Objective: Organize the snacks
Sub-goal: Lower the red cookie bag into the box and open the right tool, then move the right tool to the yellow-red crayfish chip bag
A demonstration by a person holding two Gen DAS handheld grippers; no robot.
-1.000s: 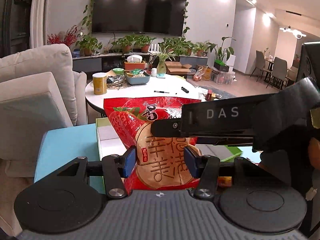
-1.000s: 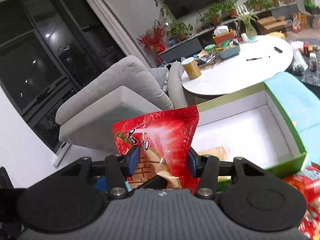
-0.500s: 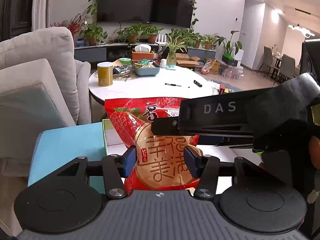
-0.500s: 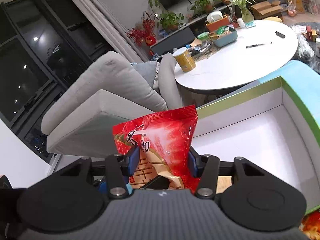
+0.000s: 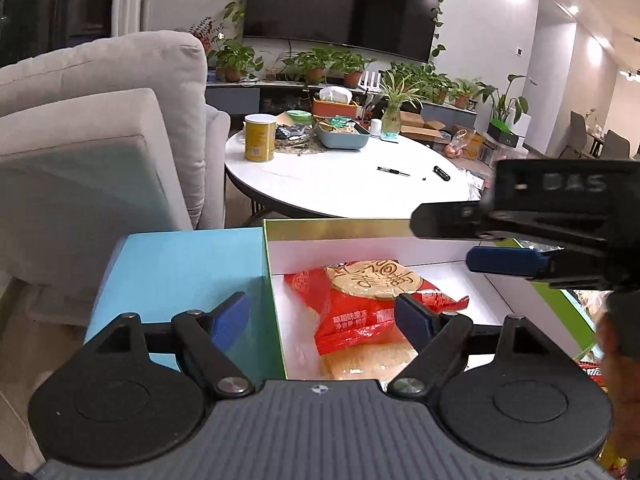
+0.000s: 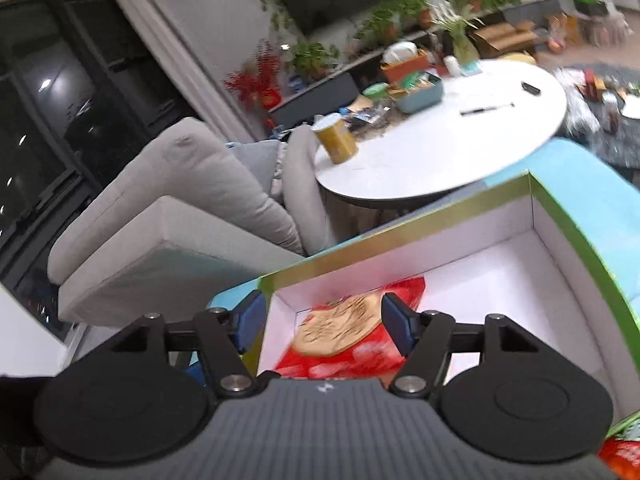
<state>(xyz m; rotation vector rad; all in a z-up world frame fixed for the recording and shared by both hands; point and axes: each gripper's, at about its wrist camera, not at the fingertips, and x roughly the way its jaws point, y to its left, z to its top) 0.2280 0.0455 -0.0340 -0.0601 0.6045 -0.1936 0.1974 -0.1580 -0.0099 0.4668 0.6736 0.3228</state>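
Observation:
A red snack bag point(image 5: 360, 304) with a round cracker picture lies flat in the near left corner of an open white-lined box point(image 5: 460, 276) with a green-gold rim; in the right wrist view the bag point(image 6: 344, 336) and the box point(image 6: 500, 276) show too. It rests on a pale packet point(image 5: 360, 364). My left gripper point(image 5: 320, 316) is open and empty above the bag. My right gripper point(image 6: 316, 318) is open and empty over the same corner; it also shows at the right in the left wrist view point(image 5: 508, 260).
The box's light-blue lid point(image 5: 180, 264) lies to its left. A grey sofa point(image 5: 100, 140) stands at left. A round white table point(image 5: 340, 176) behind the box holds a yellow can point(image 5: 260, 138) and a tray. More red snack bags point(image 6: 620, 456) lie at the right.
Both grippers were shut on the red bag and held it upright over the box. Both have opened, and the bag now lies flat inside the box.

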